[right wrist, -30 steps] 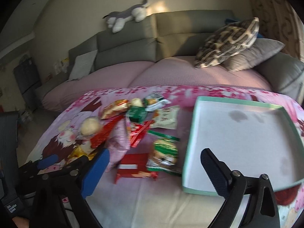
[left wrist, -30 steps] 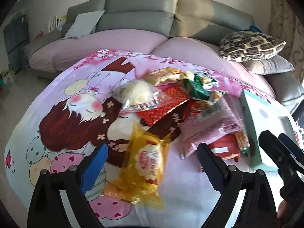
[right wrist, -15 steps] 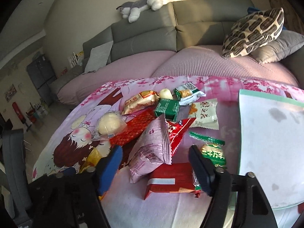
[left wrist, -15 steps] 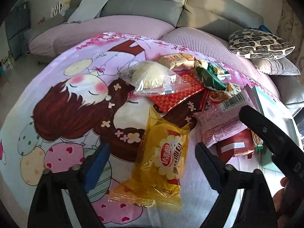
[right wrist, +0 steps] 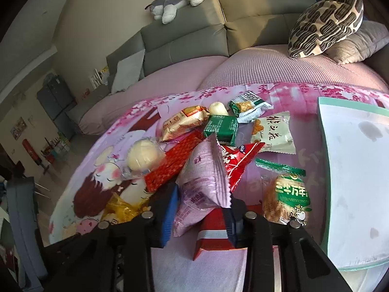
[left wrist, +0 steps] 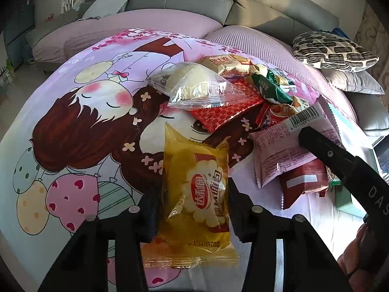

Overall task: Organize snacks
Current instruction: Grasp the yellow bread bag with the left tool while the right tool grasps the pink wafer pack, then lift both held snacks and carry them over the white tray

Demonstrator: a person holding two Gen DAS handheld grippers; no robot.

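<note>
Tray (right wrist: 325, 131) beside snack pile (right wrist: 218, 133)

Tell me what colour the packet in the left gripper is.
Yellow packet, clearest in the left wrist view.

Red pack (right wrist: 214, 237) half-hidden under jaws

Cartoon-printed pink bedsheet (left wrist: 80, 112) spread over the surface, carrying a heap of snack packets (right wrist: 218, 146): yellow bun packet (left wrist: 197, 194), clear-wrapped bun (left wrist: 194, 85), red packets, pink packet (right wrist: 204, 185). Beside these, a mint-rimmed tray (right wrist: 350, 170).
</note>
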